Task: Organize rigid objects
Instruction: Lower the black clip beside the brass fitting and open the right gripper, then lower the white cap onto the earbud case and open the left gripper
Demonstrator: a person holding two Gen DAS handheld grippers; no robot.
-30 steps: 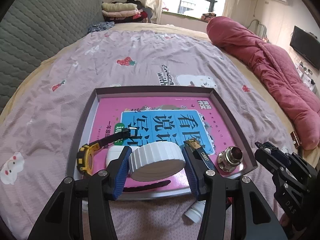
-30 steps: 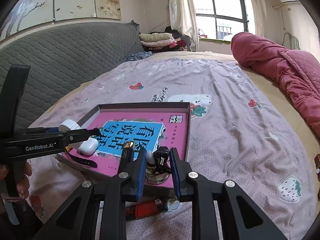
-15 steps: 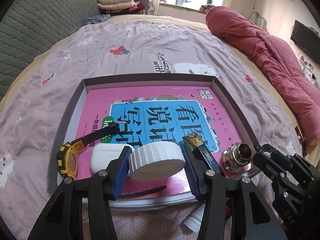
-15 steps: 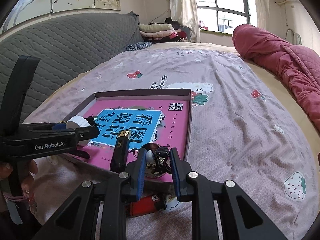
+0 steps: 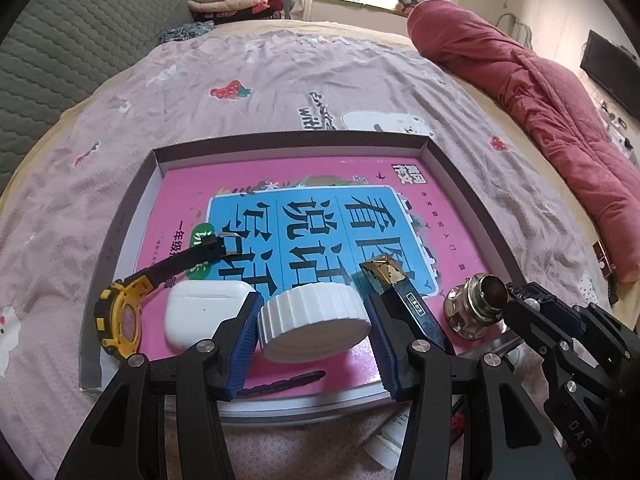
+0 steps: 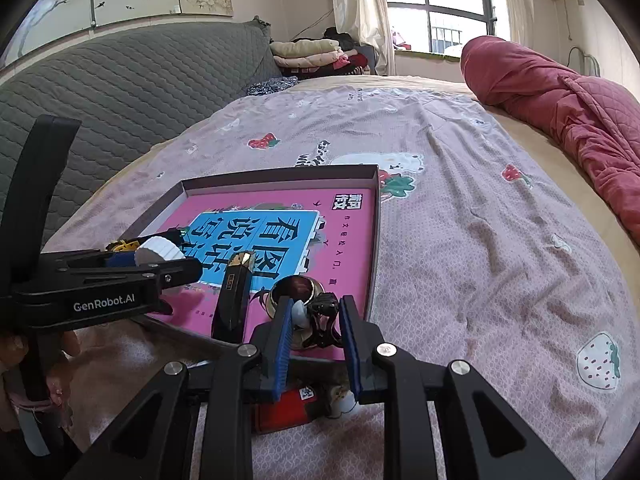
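A shallow grey tray (image 5: 288, 138) lies on the bed with a pink and blue book (image 5: 304, 216) in it. My left gripper (image 5: 312, 332) is shut on a white ribbed round lid (image 5: 316, 320), held tilted low over the book's near edge. Beside it in the tray lie a white earbud case (image 5: 200, 312), a yellow watch (image 5: 118, 320), a dark bar with a gold tip (image 5: 400, 292) and a metal knob (image 5: 476, 308). My right gripper (image 6: 314, 320) is shut on a small glossy black object (image 6: 324, 312) just in front of the knob (image 6: 296, 288), over the tray's near right corner.
A red item (image 6: 284, 404) and a white capped tube (image 5: 384, 448) lie on the bedspread just before the tray. A rolled red quilt (image 5: 540, 92) lines the right side, a grey padded headboard (image 5: 80, 40) the left. A person's hand (image 6: 24, 352) grips the left tool.
My left gripper has come down and closer to the tray with the white lid still in it. The right gripper has hardly moved and keeps its hold.
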